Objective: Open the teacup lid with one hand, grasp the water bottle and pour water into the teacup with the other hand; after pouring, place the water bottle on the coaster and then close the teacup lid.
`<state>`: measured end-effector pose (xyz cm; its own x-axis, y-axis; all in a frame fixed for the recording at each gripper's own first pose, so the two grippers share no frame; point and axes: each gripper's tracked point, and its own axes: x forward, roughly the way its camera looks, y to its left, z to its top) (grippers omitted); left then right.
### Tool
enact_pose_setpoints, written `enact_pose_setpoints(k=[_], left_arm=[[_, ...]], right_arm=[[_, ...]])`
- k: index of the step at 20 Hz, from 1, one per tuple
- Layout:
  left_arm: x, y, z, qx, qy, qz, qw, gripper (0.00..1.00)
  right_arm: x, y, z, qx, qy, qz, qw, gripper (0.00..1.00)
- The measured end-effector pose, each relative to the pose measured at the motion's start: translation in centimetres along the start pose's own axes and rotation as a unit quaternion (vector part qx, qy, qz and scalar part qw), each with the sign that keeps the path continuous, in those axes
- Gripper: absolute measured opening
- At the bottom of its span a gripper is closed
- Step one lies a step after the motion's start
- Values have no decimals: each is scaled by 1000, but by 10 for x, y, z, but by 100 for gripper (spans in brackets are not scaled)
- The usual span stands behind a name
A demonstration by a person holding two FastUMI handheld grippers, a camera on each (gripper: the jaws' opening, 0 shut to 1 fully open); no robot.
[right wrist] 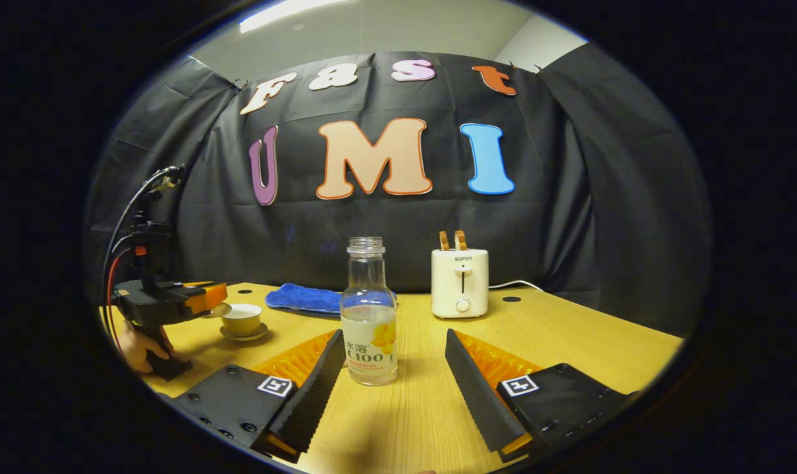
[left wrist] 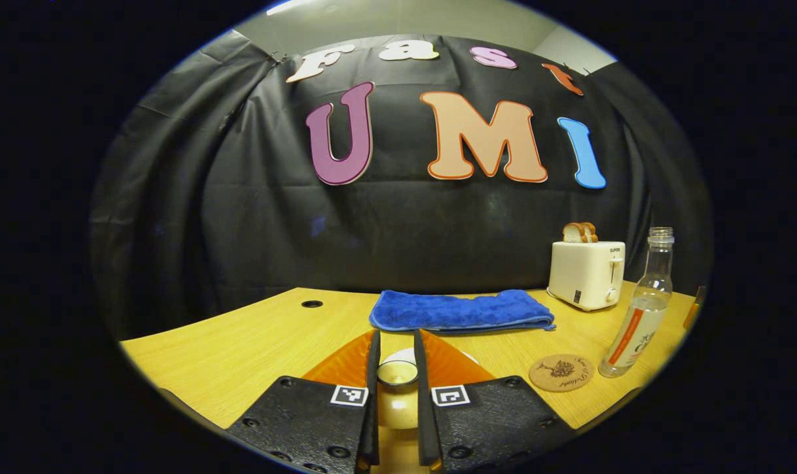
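Note:
My left gripper (left wrist: 396,336) is shut on the knob of the cream teacup lid (left wrist: 397,374). In the right gripper view that left gripper (right wrist: 174,297) holds the lid (right wrist: 218,309) lifted just left of the uncovered teacup (right wrist: 242,319), which sits on its saucer. The water bottle (right wrist: 370,316), uncapped and partly filled, stands upright between the fingers of my open right gripper (right wrist: 393,337), untouched and nearer its left finger. The left gripper view has the bottle (left wrist: 639,309) at the right, with the round cork coaster (left wrist: 561,372) lying bare beside it.
A folded blue towel (left wrist: 461,311) lies at the back of the wooden table (left wrist: 240,349). A white toaster (right wrist: 460,282) with bread slices stands at the back behind the bottle. A hand (right wrist: 138,352) holds the left gripper at the table's left edge.

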<state>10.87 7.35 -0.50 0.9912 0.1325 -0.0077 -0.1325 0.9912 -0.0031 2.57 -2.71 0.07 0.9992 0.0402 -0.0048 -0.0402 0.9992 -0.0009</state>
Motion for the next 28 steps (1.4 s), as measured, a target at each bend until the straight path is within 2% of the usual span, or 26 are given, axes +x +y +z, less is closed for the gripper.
enact_pose_setpoints(k=[6, 10, 24, 25, 26, 28], left_arm=[[-47, 21, 0, 0, -1, -10, 1000, 20], [-71, 31, 1, 1, -1, -14, 1000, 20], [-102, 38, 2, 2, -5, -32, 999, 20], [-102, 37, 1, 2, -4, -33, 999, 20], [-102, 36, 1, 2, -5, -35, 999, 20], [-102, 33, 1, 3, -6, -44, 999, 20]], right_arm=[[27, 17, -2, 0, 2, 5, 1000, 97], [49, 18, -2, 1, 0, -16, 1000, 98], [117, 25, -4, 0, -2, -43, 999, 99], [118, 23, -6, -1, -1, -48, 999, 96], [120, 21, -5, -1, -2, -49, 999, 82], [119, 22, -6, -1, -1, -50, 999, 80]])
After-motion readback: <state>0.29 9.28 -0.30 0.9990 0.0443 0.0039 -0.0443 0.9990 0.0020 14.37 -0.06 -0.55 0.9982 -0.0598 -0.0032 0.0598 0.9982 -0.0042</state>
